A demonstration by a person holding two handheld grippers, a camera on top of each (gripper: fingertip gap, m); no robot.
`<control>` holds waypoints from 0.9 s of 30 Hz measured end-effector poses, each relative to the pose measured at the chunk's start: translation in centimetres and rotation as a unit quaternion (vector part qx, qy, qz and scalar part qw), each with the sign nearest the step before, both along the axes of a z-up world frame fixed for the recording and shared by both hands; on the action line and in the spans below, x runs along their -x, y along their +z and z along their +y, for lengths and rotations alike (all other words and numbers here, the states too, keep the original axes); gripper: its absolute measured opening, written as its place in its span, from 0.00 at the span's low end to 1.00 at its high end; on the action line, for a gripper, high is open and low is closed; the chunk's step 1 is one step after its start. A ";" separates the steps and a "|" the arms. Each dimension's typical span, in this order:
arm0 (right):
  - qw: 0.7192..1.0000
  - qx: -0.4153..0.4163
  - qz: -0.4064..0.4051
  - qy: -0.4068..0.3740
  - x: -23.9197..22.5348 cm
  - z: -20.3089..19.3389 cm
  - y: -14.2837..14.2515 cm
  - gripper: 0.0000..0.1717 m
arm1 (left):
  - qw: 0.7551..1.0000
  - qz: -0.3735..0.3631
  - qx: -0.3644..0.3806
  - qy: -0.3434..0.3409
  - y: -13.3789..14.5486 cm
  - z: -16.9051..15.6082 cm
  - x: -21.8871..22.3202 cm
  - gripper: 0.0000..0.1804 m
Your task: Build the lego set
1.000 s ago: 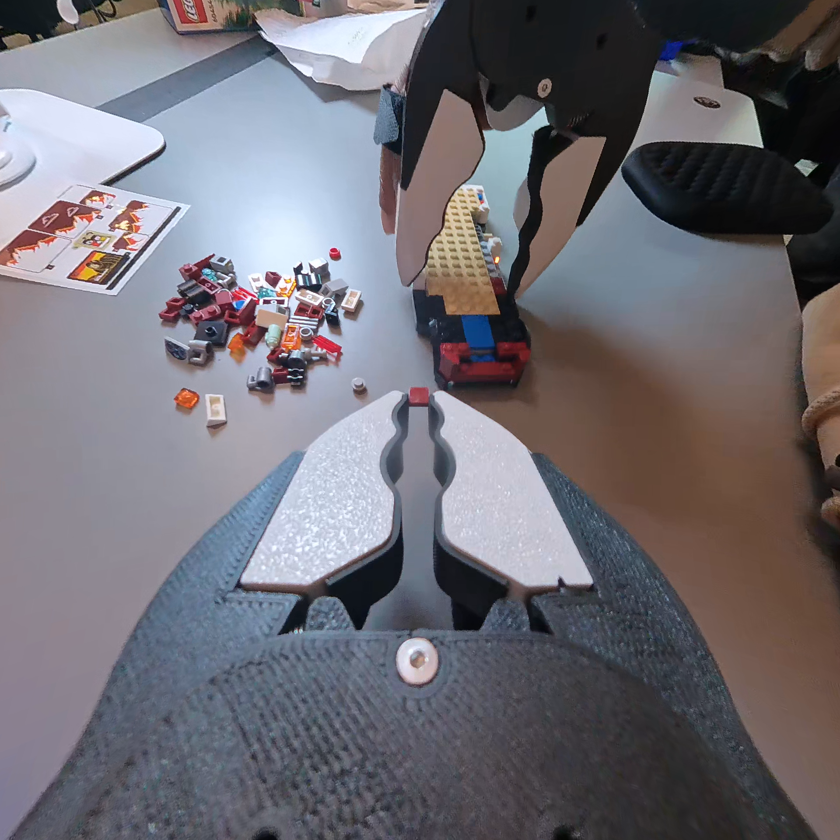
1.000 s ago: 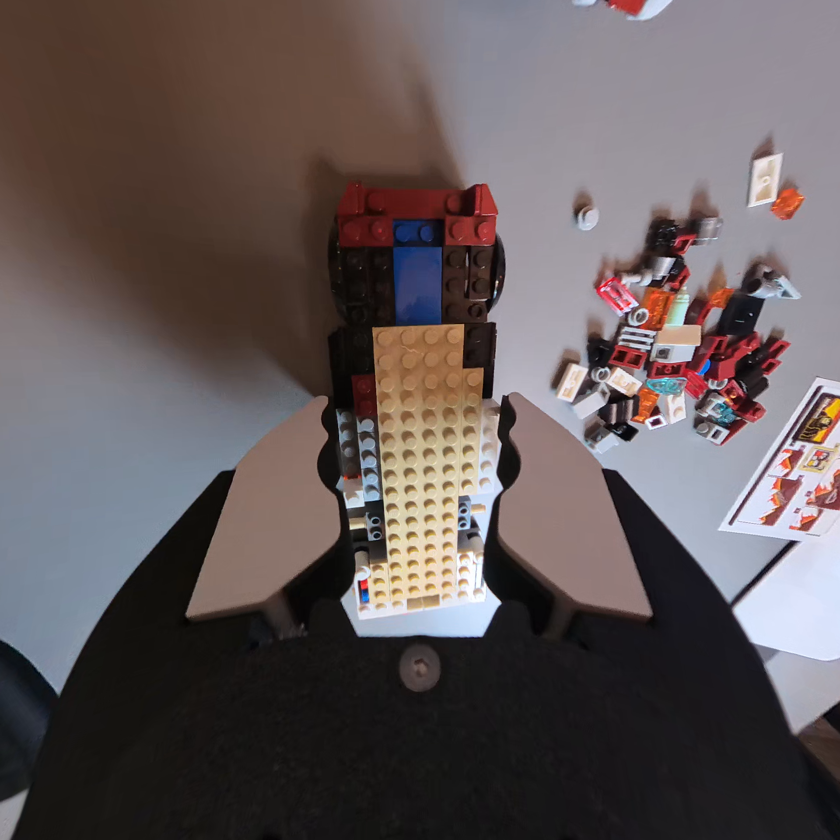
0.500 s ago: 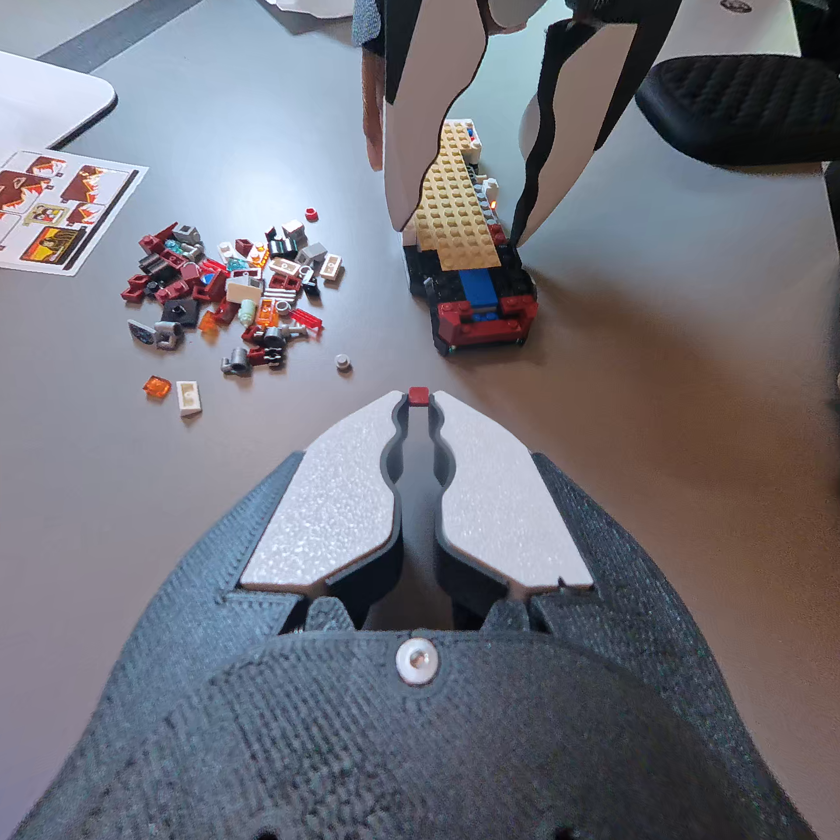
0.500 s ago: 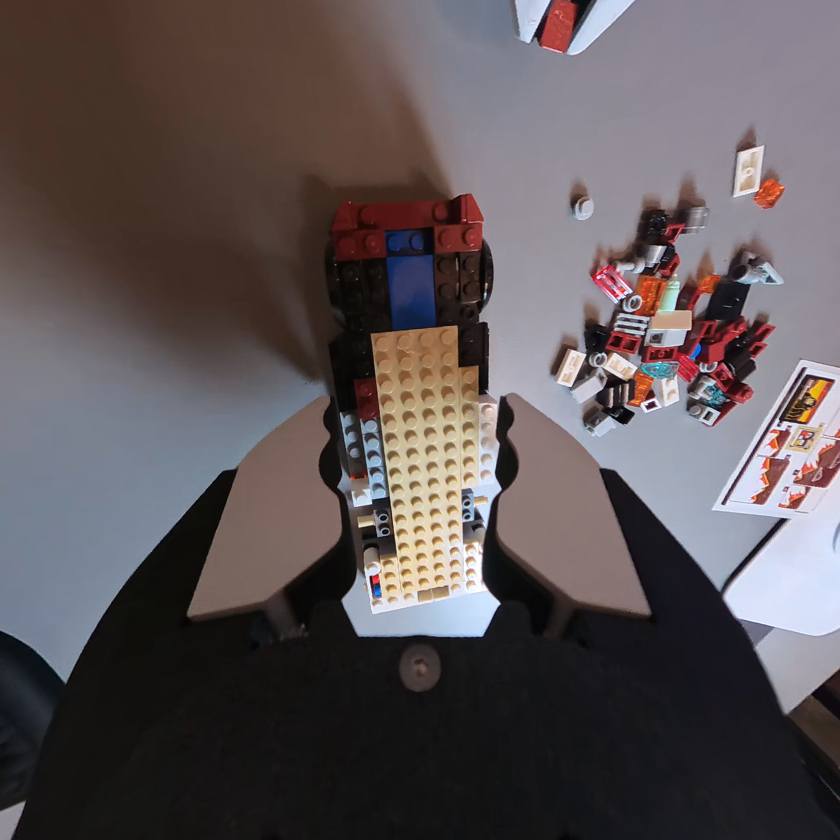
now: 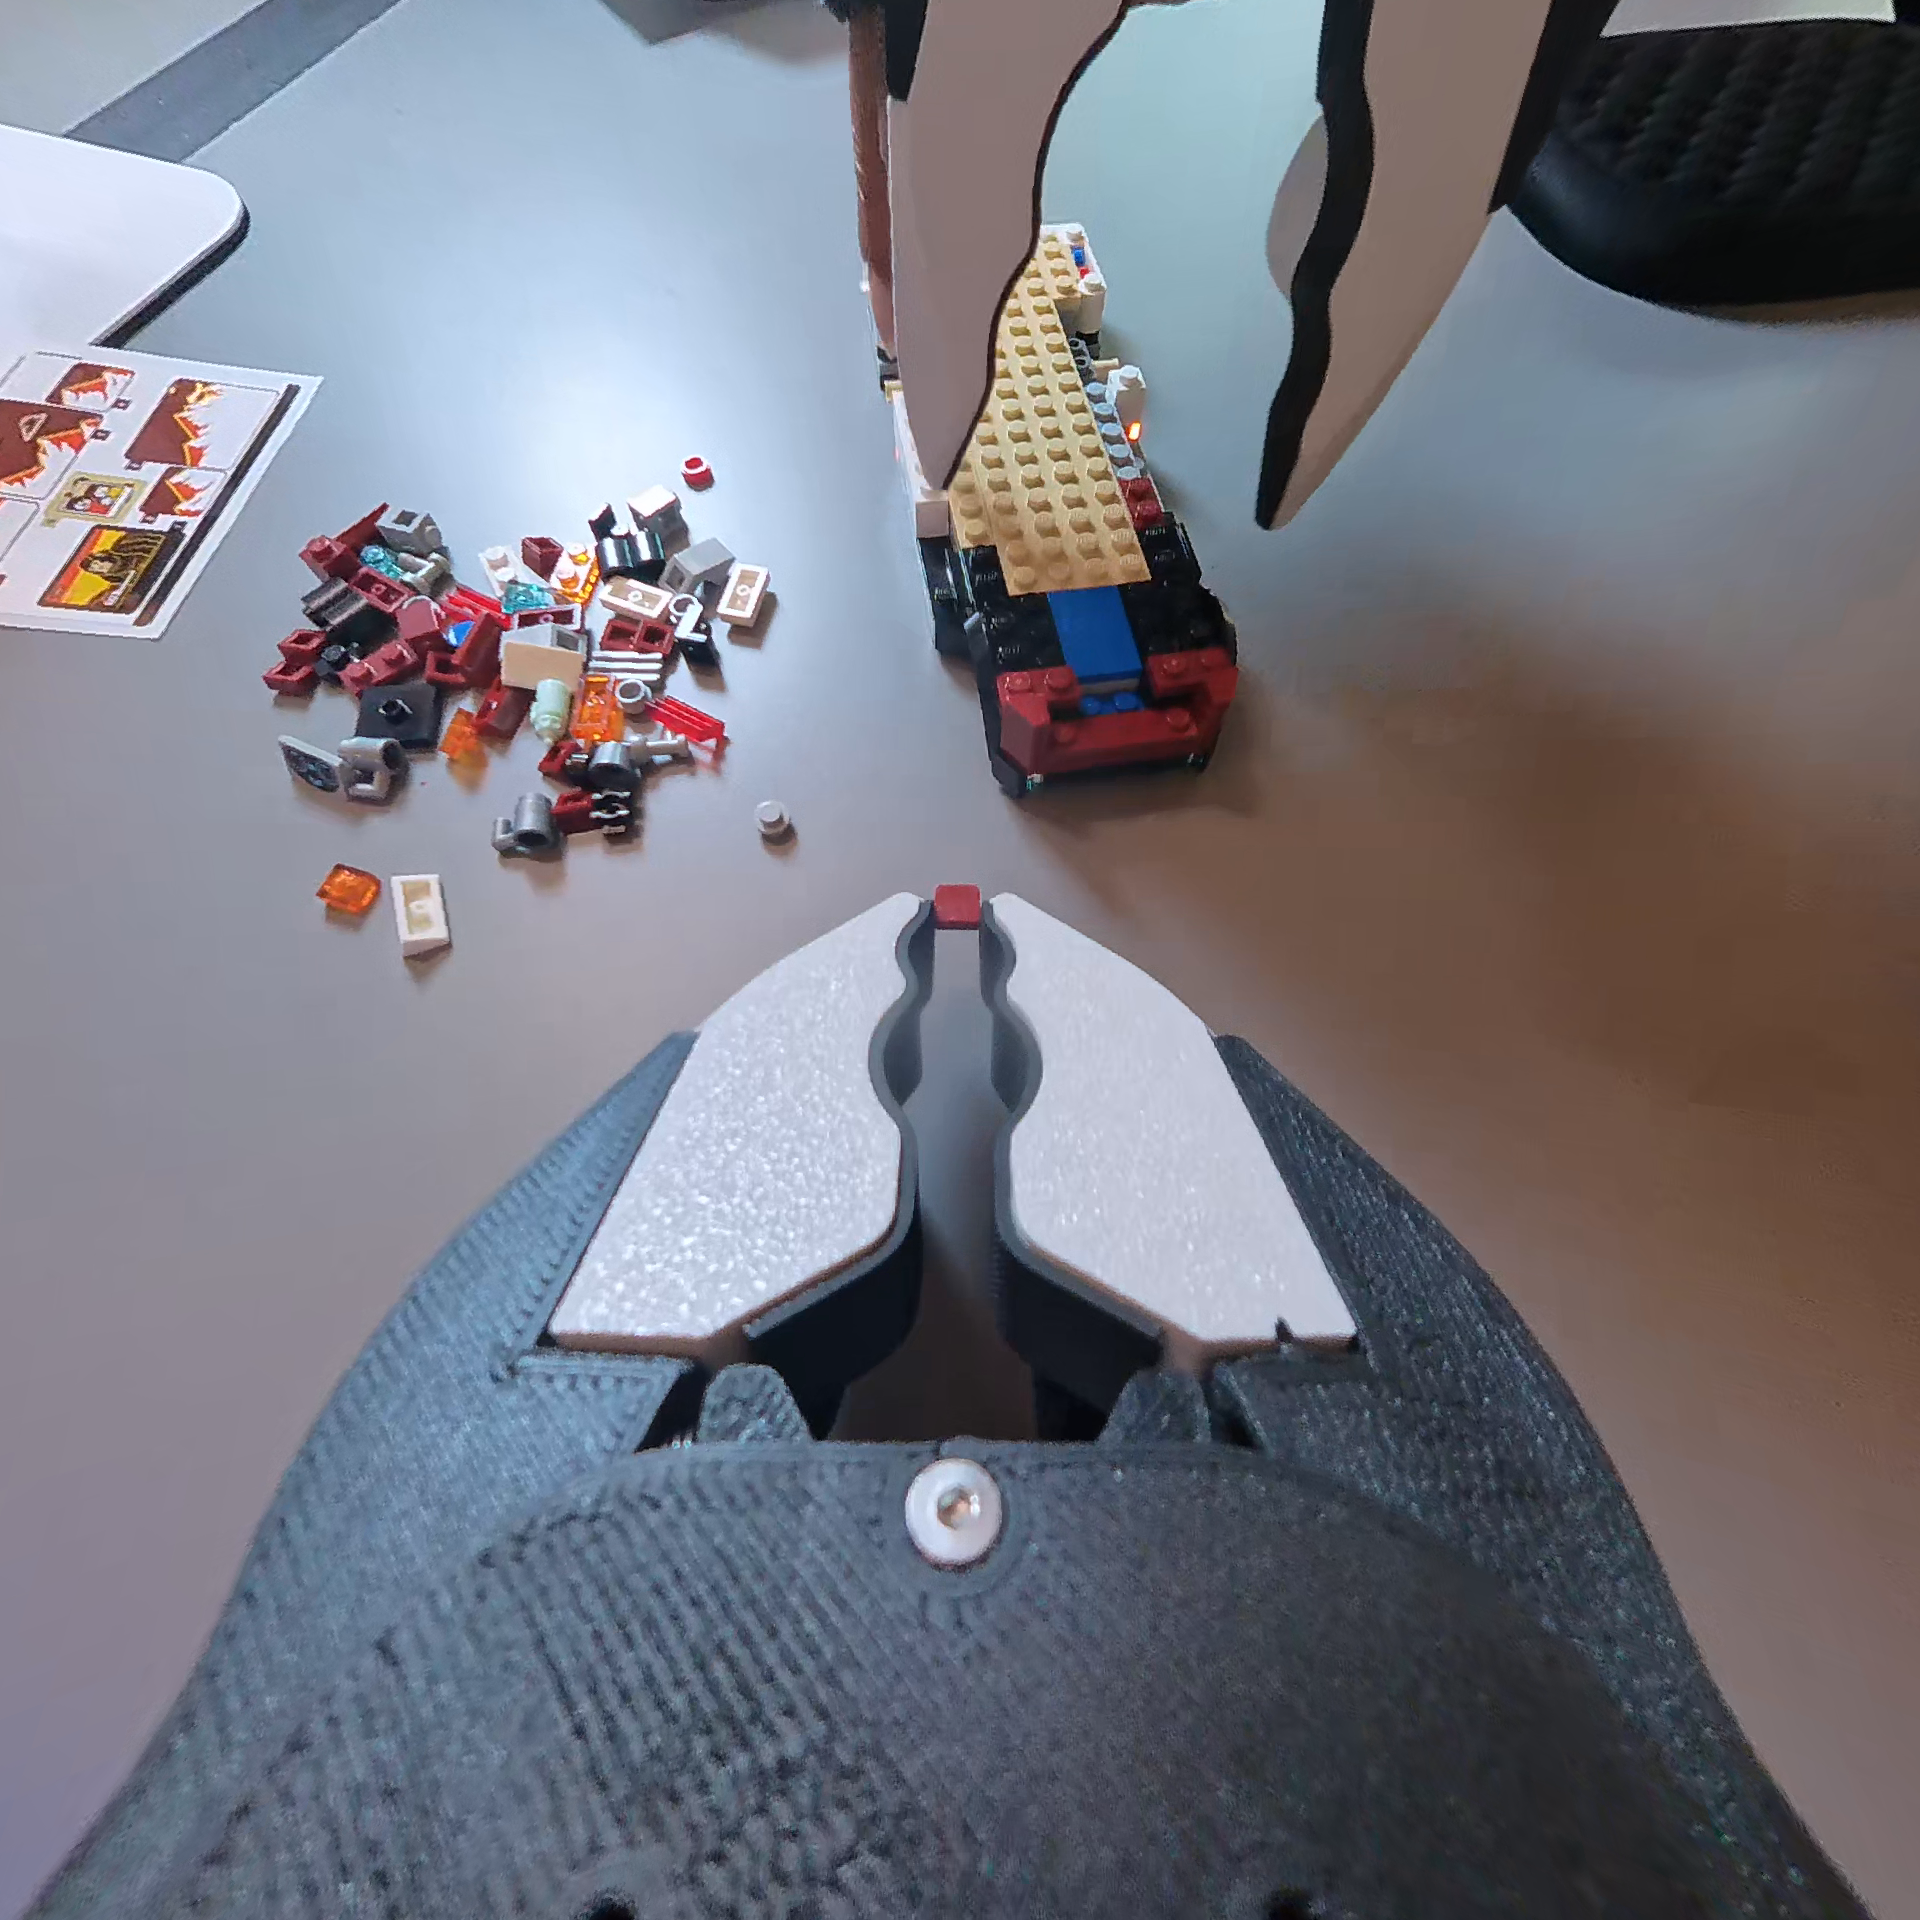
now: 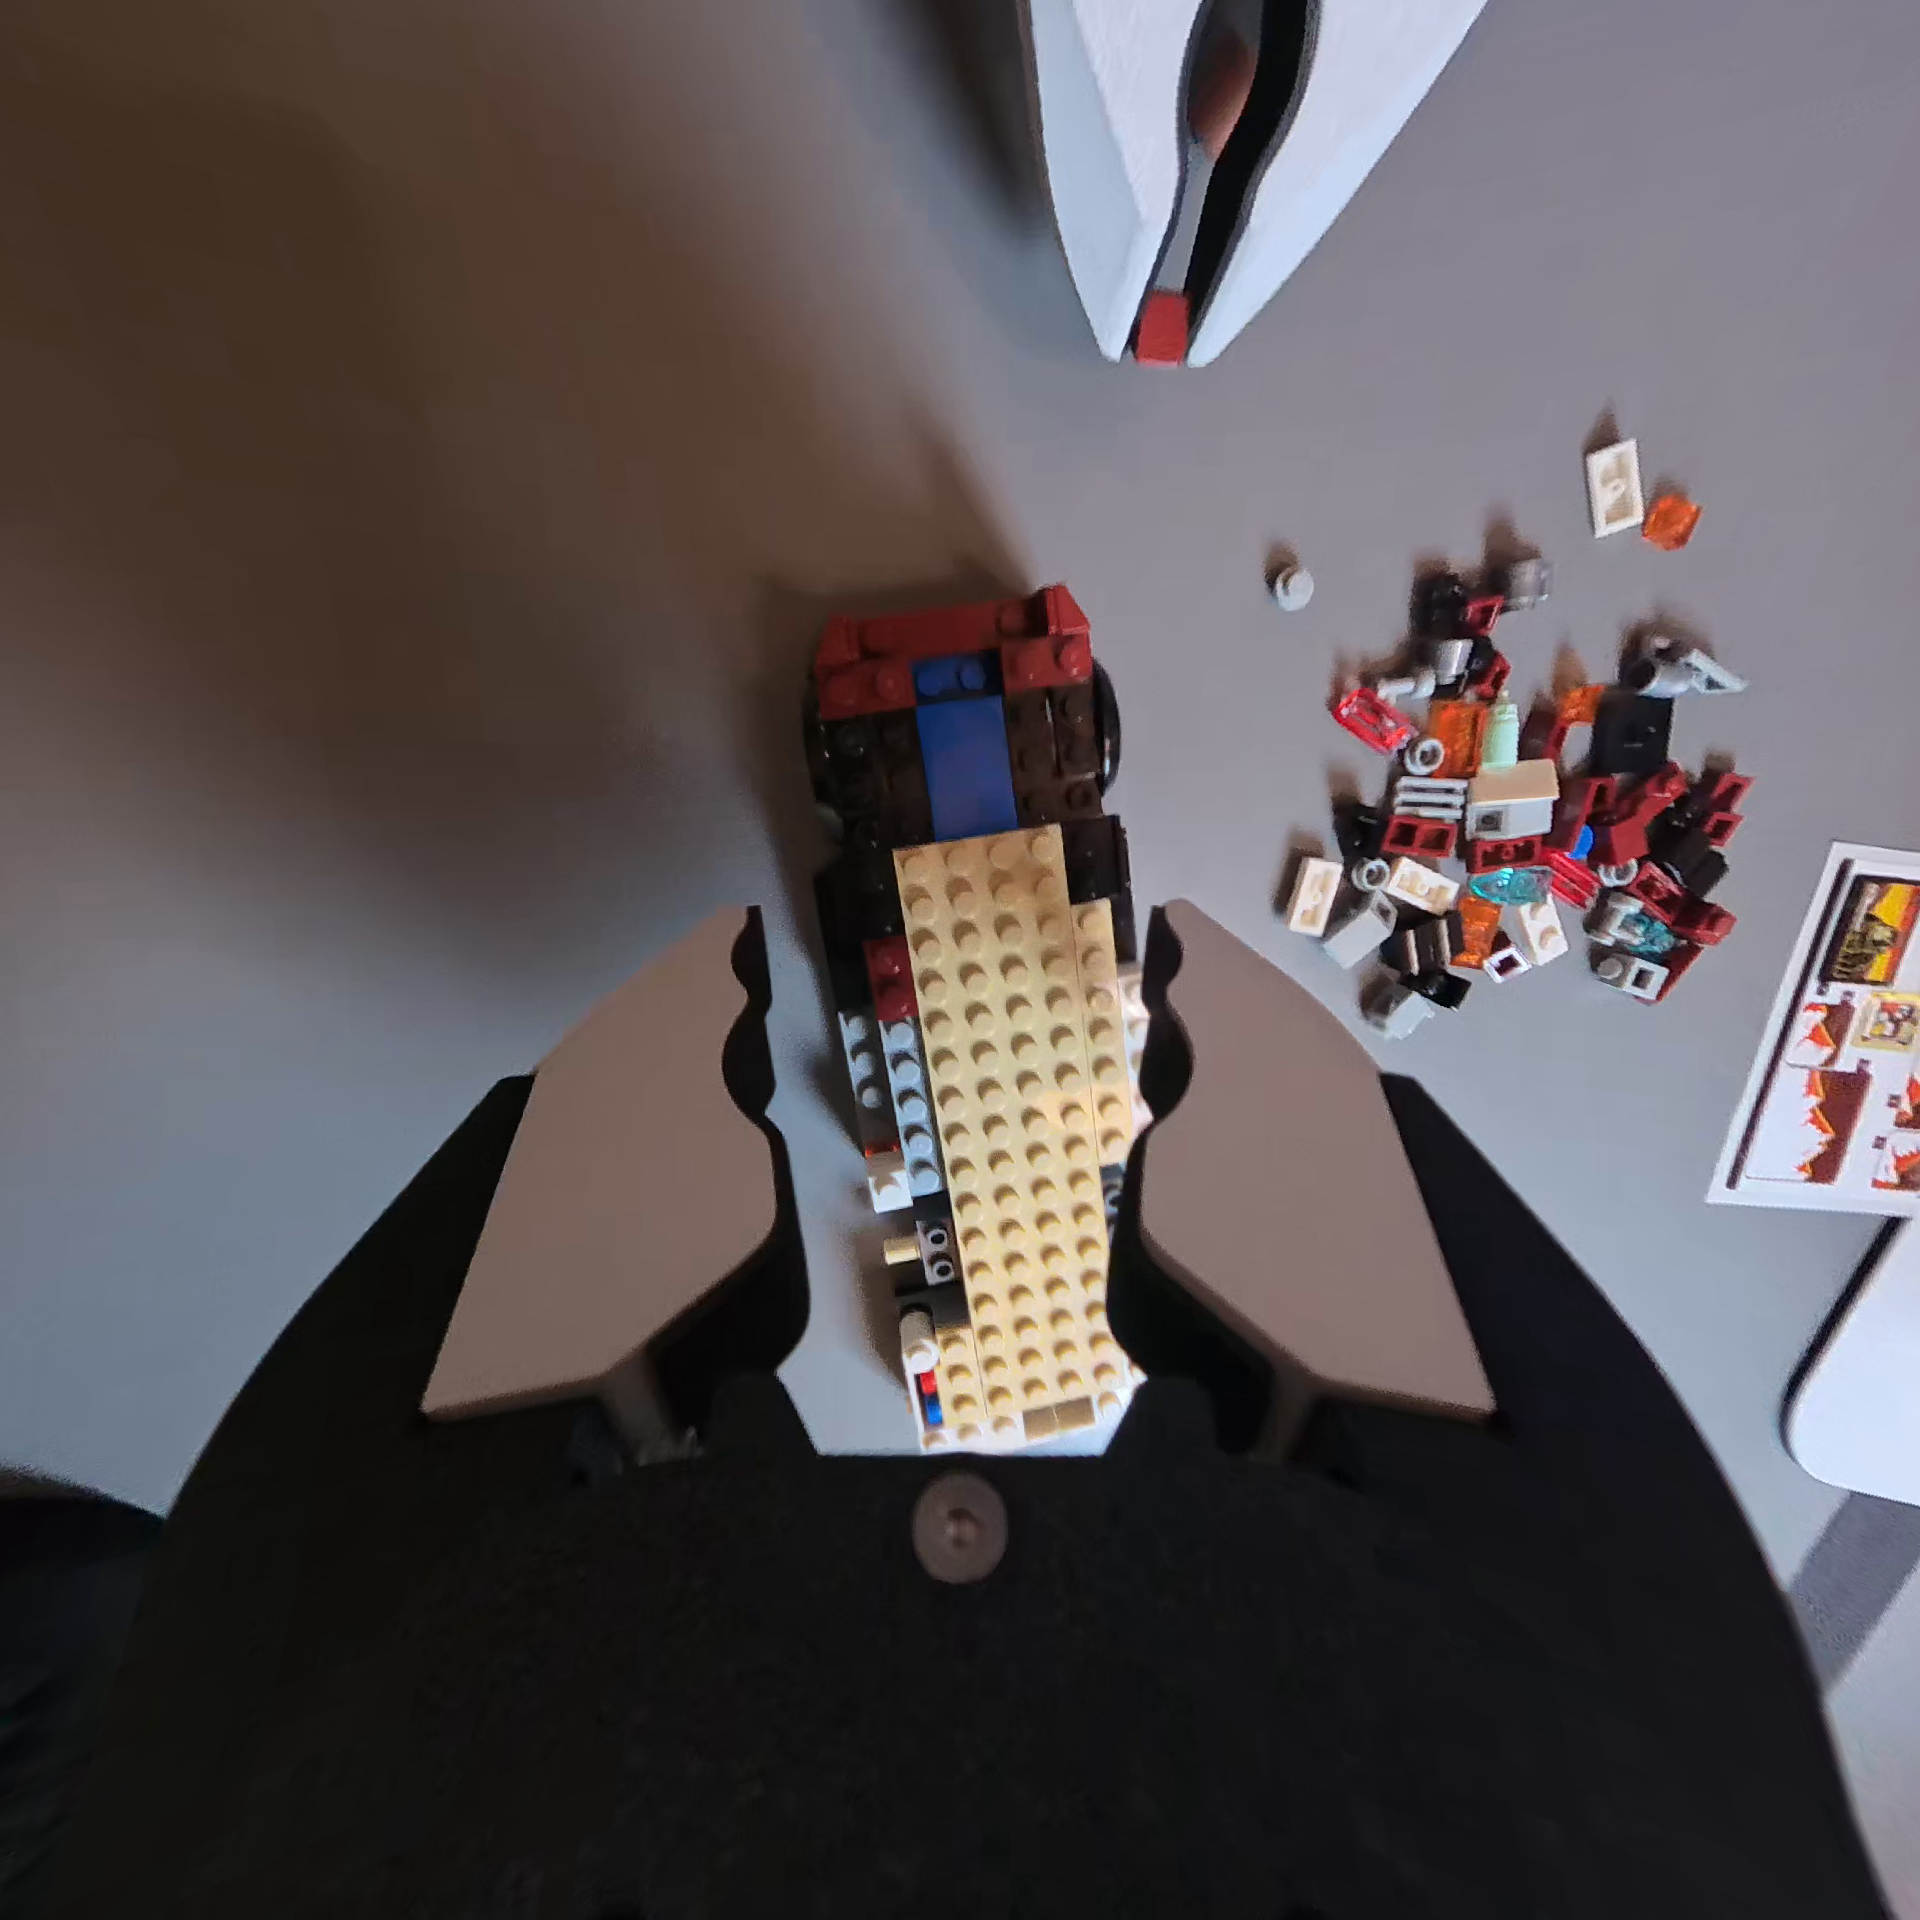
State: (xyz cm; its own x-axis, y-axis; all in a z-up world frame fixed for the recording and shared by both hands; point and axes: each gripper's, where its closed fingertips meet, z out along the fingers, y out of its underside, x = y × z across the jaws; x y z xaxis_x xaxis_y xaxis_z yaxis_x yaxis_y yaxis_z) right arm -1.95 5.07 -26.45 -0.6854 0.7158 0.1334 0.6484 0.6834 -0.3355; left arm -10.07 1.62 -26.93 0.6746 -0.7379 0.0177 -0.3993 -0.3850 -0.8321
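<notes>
My left gripper (image 5: 957,902) is shut on a small dark red brick (image 5: 957,904), held above the grey table (image 5: 1455,935) just short of a brick vehicle model (image 5: 1081,582). The model has a tan studded top, a blue strip and a dark red end. In the right wrist view the left gripper (image 6: 1161,343) shows at the top with the red brick (image 6: 1161,330) at its tips. My right gripper (image 6: 961,912) is open astride the model (image 6: 997,1039). A gap shows at its left finger (image 6: 644,1091). It also shows in the left wrist view (image 5: 1107,501).
A pile of small loose bricks (image 5: 520,644) lies left of the model, with a grey stud (image 5: 772,818), an orange piece (image 5: 348,891) and a white plate (image 5: 421,912) nearby. A sticker sheet (image 5: 125,488) and a white tray (image 5: 104,239) are far left. A black armrest (image 5: 1714,156) is at the back right. Some 10 cm of space lies between my two pairs of fingers.
My left gripper has moved closer to the model, still holding the red brick. My right gripper has shifted over the model, and a gap has opened at its left finger.
</notes>
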 end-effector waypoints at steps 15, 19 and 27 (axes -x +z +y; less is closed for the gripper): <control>0.999 -0.002 -0.009 0.032 0.9 -4.4 -1.0 0.33 | 0.999 0.000 -0.029 -0.017 1.1 -0.6 -1.2 0.04; 0.998 0.028 0.048 -0.018 0.7 -4.8 0.7 0.34 | 0.998 0.001 -0.048 -0.029 1.6 -1.0 -2.2 0.04; 0.912 0.255 0.225 -0.229 3.1 -5.9 5.5 0.16 | 0.975 0.071 -0.210 -0.022 4.9 -1.1 -3.8 0.04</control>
State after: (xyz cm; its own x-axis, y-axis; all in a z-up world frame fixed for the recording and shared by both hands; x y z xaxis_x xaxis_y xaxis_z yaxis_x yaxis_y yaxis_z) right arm -5.01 -0.81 -20.90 -0.2560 0.9611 -0.1033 0.5455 0.0554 -0.8362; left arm -6.31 0.49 -22.00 0.6157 -0.6887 -0.3830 -0.5298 -0.0020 -0.8481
